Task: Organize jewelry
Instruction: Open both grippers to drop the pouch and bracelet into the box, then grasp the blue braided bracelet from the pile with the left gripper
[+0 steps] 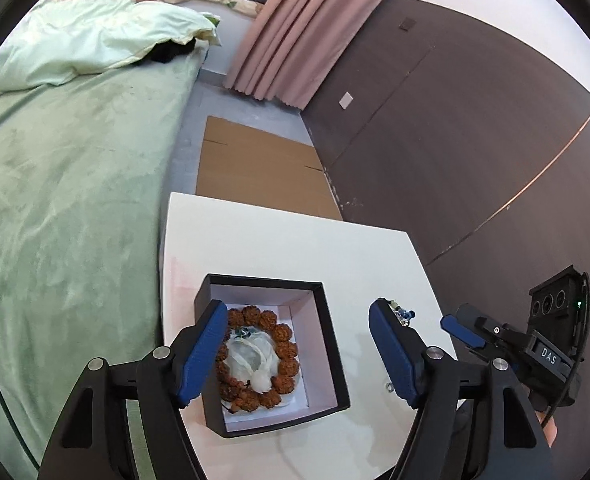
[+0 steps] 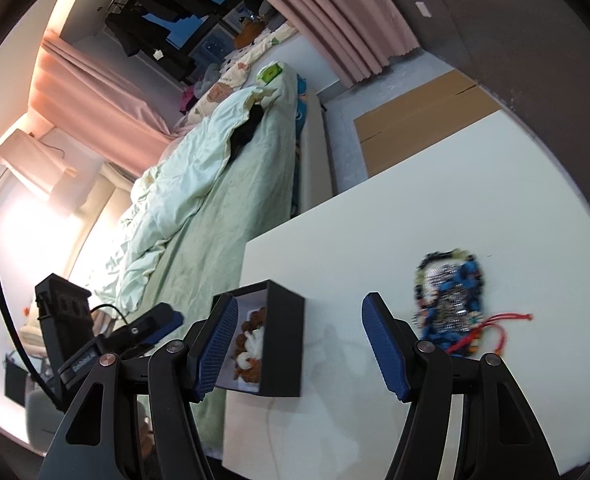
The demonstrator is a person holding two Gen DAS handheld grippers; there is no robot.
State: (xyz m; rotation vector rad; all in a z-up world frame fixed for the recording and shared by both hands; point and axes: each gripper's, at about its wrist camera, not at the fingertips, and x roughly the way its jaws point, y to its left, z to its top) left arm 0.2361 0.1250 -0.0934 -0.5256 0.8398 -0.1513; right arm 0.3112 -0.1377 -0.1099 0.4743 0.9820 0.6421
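A white table point(image 1: 295, 248) stands beside a bed with a pale green cover point(image 1: 67, 200); on the table sits a black box point(image 1: 327, 320) with a white lining, open at the top; inside it lies a ring of brown knobbly beads point(image 1: 283, 332), and within that ring rests a small white gauzy pouch point(image 1: 255, 356); the left gripper point(image 1: 295, 352) hovers over the box with its blue pads spread wide, one on each side of the beads, and nothing is pinched between them; its left pad point(image 1: 203, 352) hangs above the box's left wall and its right pad point(image 1: 391, 352) stands over bare table to the right of the box; the right gripper point(image 2: 299, 348) is also spread wide and empty, pointing down at the table surface between the box point(image 2: 283, 336) and a heap of other jewelry; that heap point(image 2: 451, 304), blurred in the right wrist view, looks like tangled blue, dark and silvery beads with a red cord point(image 2: 503, 320) trailing from it, and it lies on the table well to the right of the box; a flat piece of cardboard point(image 1: 263, 176) lies on the floor beyond the table, near a pink curtain point(image 1: 295, 32) and a dark wall panel point(image 1: 455, 120).
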